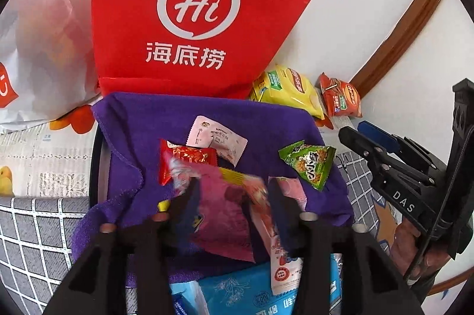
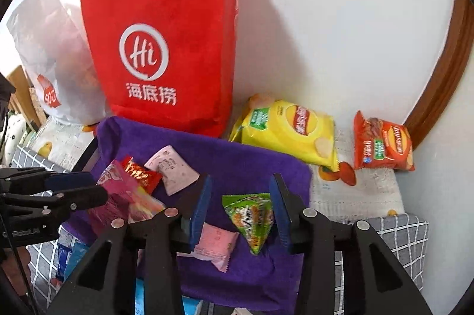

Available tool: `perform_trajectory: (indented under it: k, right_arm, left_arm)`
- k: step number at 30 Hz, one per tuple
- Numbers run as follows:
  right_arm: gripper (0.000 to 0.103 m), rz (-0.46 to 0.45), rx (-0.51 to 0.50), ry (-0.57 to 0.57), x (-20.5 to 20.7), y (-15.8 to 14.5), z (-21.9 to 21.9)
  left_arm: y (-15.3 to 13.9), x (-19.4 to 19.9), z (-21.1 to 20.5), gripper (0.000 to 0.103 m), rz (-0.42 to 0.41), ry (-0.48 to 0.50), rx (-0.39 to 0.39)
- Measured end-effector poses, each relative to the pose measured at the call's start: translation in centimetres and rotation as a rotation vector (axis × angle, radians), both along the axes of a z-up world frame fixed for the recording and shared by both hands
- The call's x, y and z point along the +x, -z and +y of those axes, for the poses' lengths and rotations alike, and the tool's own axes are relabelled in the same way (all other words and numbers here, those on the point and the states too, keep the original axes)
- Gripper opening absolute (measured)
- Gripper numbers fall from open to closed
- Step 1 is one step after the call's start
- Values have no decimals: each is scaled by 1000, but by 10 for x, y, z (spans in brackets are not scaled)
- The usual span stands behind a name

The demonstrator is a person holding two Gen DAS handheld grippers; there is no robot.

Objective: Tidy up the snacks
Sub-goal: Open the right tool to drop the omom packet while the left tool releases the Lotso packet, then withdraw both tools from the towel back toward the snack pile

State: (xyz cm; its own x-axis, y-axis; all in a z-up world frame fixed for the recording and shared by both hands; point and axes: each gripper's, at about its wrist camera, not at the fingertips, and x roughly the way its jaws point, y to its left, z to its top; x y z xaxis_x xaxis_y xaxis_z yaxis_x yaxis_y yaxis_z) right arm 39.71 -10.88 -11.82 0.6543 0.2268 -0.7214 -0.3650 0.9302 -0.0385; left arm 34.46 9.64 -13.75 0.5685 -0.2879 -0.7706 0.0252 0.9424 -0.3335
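- Far left, a white plastic bag (image 2: 56, 54) stands against the wall, just beside a red paper bag (image 2: 166, 48) with a white "Hi" logo.
- In front of the red bag a purple cloth (image 2: 237, 164) is spread over the counter (image 2: 355, 193), and the loose snacks lie on it.
- The left tongs (image 1: 229, 196) sit over the near left part of the cloth; a pink packet (image 1: 222, 214) and a long strawberry-print packet (image 1: 275, 238) lie between their fingers, blurred, so I cannot tell whether they are clamped or just apart around them.
- Just beyond those lie a red candy packet (image 1: 183, 159) and a white sachet (image 1: 216, 138), the red one overlapping the sachet's corner.
- Near the middle, a small pale pink packet (image 2: 217, 245) lies beside the left finger of the right tongs (image 2: 241, 208).
- The right tongs are apart, one finger on either side of the green triangular snack packet (image 2: 251, 218), which lies flat on the cloth; contact is not clear.
- Far right, off the cloth, a yellow chip bag (image 2: 290, 131) lies near the wall, with an orange chip bag (image 2: 382, 143) apart from it, further right.
- A blue tissue pack (image 1: 237, 291) lies at the near edge.
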Motion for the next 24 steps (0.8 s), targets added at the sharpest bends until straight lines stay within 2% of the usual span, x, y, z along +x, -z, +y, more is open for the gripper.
perform_trajectory:
  k: [3,9,13,16,19,24]
  right_arm:
    - [44,-4,21,10,-1,-5,-5]
    - [55,-13,75,30,-9,-15,-6]
    - [56,-3,113,54,-19,-17,-2]
    - [56,-5,84,65,-31,-18,-1]
    - [56,-48,22,79,-48,-20,-7]
    - [57,-26,-17,134,-73,-16,-35]
  left_arm:
    - [-5,-2,3,55,-7,-14,10]
    - [-18,-9,6,55,-21,-21,30]
    - [-26,-15,2,56,-38,-8,40]
    - [-35,-20,-1,56,-53,6,51]
    - [-48,-28,0,56,-84,17,79]
    - [-65,-39,11,58,-118,-9,42]
